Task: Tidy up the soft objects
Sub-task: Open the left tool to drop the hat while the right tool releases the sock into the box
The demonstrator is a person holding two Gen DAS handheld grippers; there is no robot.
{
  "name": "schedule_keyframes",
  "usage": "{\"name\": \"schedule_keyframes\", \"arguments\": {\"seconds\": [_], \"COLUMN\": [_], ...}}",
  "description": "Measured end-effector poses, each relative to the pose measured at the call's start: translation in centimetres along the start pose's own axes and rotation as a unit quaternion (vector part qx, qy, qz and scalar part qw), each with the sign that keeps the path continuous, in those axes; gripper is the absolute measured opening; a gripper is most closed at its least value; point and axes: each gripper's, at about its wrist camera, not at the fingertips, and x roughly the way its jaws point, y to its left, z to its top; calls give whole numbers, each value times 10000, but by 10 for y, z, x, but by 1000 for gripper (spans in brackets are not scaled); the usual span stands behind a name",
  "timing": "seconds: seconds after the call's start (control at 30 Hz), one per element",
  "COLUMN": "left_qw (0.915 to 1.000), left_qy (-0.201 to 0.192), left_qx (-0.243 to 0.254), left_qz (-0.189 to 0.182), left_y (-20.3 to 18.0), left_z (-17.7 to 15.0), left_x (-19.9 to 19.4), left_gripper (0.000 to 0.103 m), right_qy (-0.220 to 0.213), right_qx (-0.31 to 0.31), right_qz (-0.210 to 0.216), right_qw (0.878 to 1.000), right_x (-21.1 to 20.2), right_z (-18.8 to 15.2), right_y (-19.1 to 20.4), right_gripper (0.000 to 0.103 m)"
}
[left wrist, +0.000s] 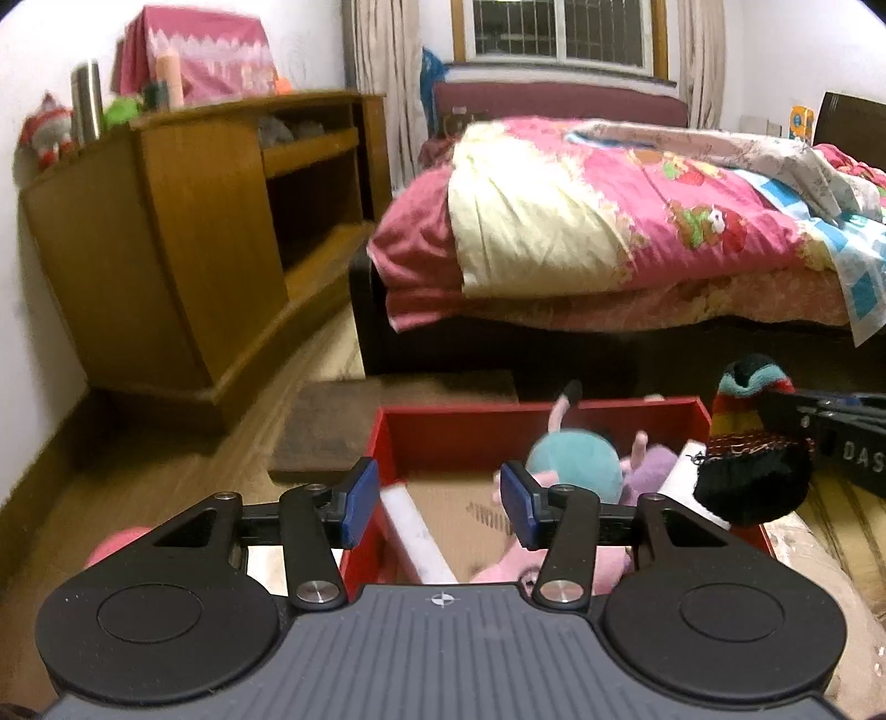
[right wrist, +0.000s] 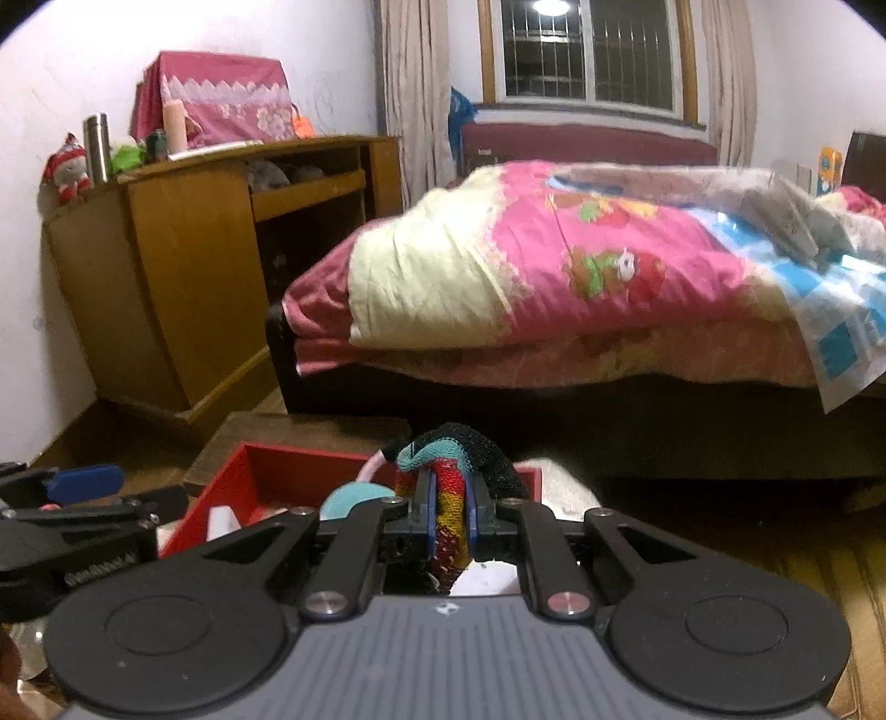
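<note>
The right tool (right wrist: 448, 518) is clamped on a striped knitted sock (right wrist: 449, 512) banded in red, yellow, teal and black, its blue pads pressed against the fabric on both sides. In the left wrist view the same sock (left wrist: 747, 443) hangs from that tool above the right-hand rim of a red open-topped box (left wrist: 554, 412), its black cuff end drooping lowest. The left tool (left wrist: 440, 501) is spread wide with nothing between its blue pads (left wrist: 360, 498), hovering over the near left part of the box.

Inside the box lie a round teal plush toy (left wrist: 570, 459), a lilac plush toy (left wrist: 653, 471) just beside it on the right, and a pink plush toy (left wrist: 498, 573) nearer the camera, partly hidden behind the left tool. A white strip (left wrist: 415, 531) rests along the box's left inner wall, and brown cardboard (left wrist: 459, 509) shows at the bottom. Another pink soft thing (left wrist: 113, 545) sits outside the box to the left, mostly hidden.

Beyond the box a dark mat (left wrist: 326, 421) lies on the wooden floor (left wrist: 166, 476). Further back stands a bed (left wrist: 609, 232) with a pink cartoon-print quilt, and to the left a wooden cabinet (left wrist: 166, 249) carrying a steel flask (left wrist: 86, 99) and a red-and-white stuffed doll (left wrist: 47, 130). A barred window (left wrist: 559, 27) is at the far wall.
</note>
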Motion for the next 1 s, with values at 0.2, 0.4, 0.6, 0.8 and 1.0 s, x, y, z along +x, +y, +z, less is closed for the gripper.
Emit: {"name": "schedule_keyframes", "arguments": {"seconds": [0.2,0.4,0.6,0.8,1.0], "left_qw": [9903,9786,9577,9658,9808], "left_qy": [1229,1982,2830,2470,1284], "left_qx": [85,-22,-303,-445,-899], "left_qz": [-637,-551,-416,-652,-1158], "left_y": [12,18,28,34,37], "left_z": [-49,-103,-129,-113,-43], "left_x": [-20,-27,15,-2,-39], "left_gripper": [77,80,47,34,34], "right_qy": [338,471,447,473,310], "right_qx": [-10,-267,-334,-194,8], "right_qz": [132,406,623,712,616], "right_qw": [9993,9977,9965,9962,9976], "right_x": [12,4,-9,-9,-12], "right_z": [-13,-26,-27,-23,-14], "right_y": [1,18,27,23,13], "right_gripper": [0,0,0,0,0]}}
